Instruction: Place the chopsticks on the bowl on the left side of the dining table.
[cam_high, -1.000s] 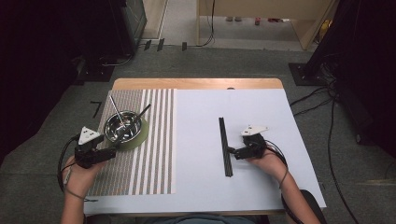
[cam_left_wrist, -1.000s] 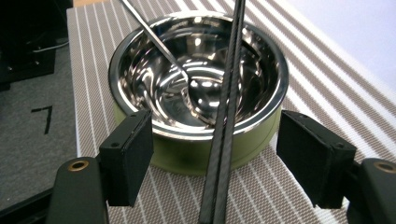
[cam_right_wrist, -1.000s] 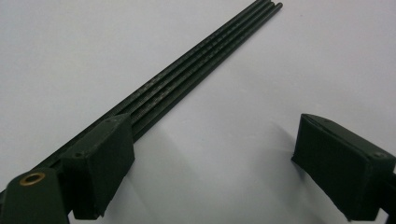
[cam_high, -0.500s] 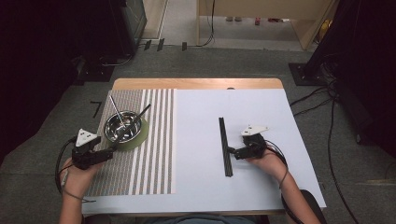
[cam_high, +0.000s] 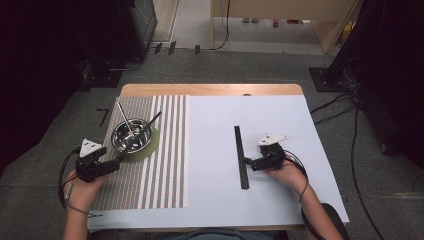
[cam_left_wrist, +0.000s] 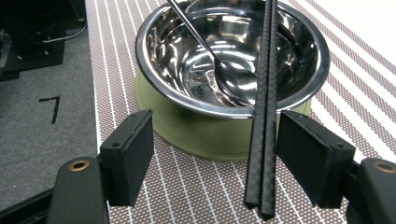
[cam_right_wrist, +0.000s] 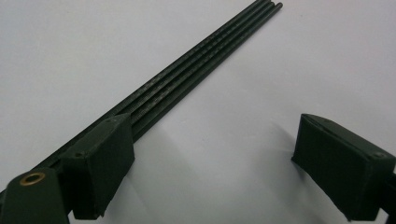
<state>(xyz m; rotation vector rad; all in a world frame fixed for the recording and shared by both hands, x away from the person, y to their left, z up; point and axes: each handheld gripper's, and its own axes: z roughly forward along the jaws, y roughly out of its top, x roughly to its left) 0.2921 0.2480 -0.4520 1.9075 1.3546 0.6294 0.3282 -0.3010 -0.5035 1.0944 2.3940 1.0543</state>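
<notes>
Grey carpet and trailing cables surround a wooden table (cam_high: 210, 89) covered by a white sheet, with a striped placemat (cam_high: 160, 165) on its left part. On the mat sits a steel bowl (cam_high: 131, 135) on a green coaster (cam_high: 150, 146); a metal spoon (cam_left_wrist: 201, 39) lies in the bowl, bowl-end down, handle over the far rim.

Left gripper (cam_high: 121, 157): jaws wide apart, nothing pinched. A pair of black chopsticks (cam_left_wrist: 264, 116) leans across the bowl's near rim, its lower ends on the mat between the jaws, close to one pad but apart from it as far as the left gripper view shows.

Right gripper (cam_high: 246, 162): jaws wide too. A second bundle of black chopsticks (cam_high: 241, 156) lies flat on the white sheet; one pad sits over or just beside its near end, and contact cannot be told.

Risks, as judged: the leaning pair rests only on the rim and the mat, so a nudge from the near pad could roll it off or tip it into the bowl, rattling the spoon. Closing off-centre might catch one stick and leave the other. On the right, a jaw dragging sideways could scatter the flat bundle.
</notes>
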